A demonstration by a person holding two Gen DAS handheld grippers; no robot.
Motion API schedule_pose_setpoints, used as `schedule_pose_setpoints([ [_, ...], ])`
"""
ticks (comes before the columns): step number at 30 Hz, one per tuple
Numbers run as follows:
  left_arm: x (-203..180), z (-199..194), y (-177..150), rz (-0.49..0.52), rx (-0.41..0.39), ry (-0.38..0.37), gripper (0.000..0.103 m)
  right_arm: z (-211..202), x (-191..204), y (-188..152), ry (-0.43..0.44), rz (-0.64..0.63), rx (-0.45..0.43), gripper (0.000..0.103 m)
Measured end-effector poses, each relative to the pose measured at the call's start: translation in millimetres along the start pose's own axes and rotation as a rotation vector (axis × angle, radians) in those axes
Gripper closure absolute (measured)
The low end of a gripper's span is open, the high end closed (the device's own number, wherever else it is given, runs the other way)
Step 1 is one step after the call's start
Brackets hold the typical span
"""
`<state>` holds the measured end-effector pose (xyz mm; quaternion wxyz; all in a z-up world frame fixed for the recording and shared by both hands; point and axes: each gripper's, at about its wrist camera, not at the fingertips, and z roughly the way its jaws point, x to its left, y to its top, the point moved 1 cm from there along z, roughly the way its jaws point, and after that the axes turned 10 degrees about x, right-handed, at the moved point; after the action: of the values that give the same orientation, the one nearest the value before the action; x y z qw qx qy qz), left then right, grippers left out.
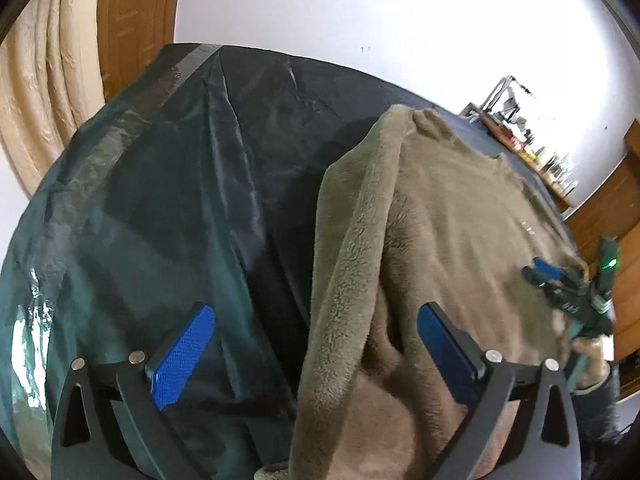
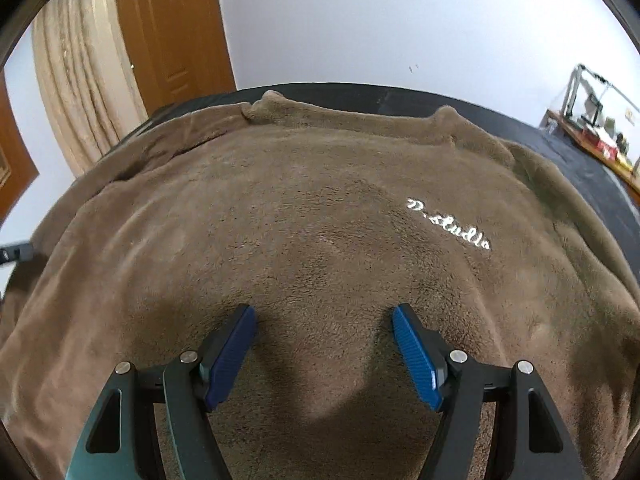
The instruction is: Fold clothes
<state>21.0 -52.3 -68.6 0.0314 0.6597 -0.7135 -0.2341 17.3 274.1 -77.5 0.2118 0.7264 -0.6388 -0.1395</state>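
Note:
A brown fleece sweater with white script lettering lies spread on a table under a dark cover. In the left wrist view the sweater has one side folded over, with a thick folded edge running toward me. My left gripper is open, its jaws on either side of that folded edge just above the cloth. My right gripper is open and empty above the sweater's lower middle. It also shows in the left wrist view over the sweater's right edge.
A beige curtain and a wooden door stand behind the table at the left. A shelf with small items is at the far right. Silver tape runs along the table cover's left edge.

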Motion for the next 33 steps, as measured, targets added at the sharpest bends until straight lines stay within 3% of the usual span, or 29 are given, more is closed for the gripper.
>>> schedule_pose_setpoints([
  [5,2.4,12.0,-0.8,-0.025,-0.004,0.079,0.001,0.4,-7.4,0.8,0.023,0.021,-0.008,0.03],
  [8,9.3,13.7,-0.6,-0.059,0.006,0.046,0.005,0.3,-7.2,0.6,0.023,0.021,-0.008,0.03],
  [10,14.0,15.6,0.8,-0.084,0.02,0.003,0.029,1.0,-6.7,0.8,0.019,0.019,-0.007,0.03],
  [11,16.4,16.5,1.5,-0.096,0.027,-0.018,0.065,1.4,-6.6,0.9,0.018,0.019,-0.007,0.03],
  [12,21.1,18.3,4.1,-0.124,0.036,-0.037,0.094,1.8,-6.8,1.7,0.019,0.02,-0.008,0.03],
  [15,36.5,20.3,14.1,-0.199,0.046,-0.067,0.094,2.3,-7.5,3.2,0.022,0.027,-0.01,0.03],
  [21,36.9,-18.9,45.3,-0.186,-0.081,0.0,0.095,1.6,-10.8,2.9,0.022,0.049,-0.012,0.03],
  [29,20.6,-58.8,109.3,-0.095,-0.206,0.306,0.095,2.1,-11.9,2.9,0.023,0.051,-0.01,0.03],
  [33,19.0,-38.4,132.8,-0.074,-0.175,0.441,0.091,2.6,-14.6,1.4,0.023,0.05,-0.01,0.03],
])
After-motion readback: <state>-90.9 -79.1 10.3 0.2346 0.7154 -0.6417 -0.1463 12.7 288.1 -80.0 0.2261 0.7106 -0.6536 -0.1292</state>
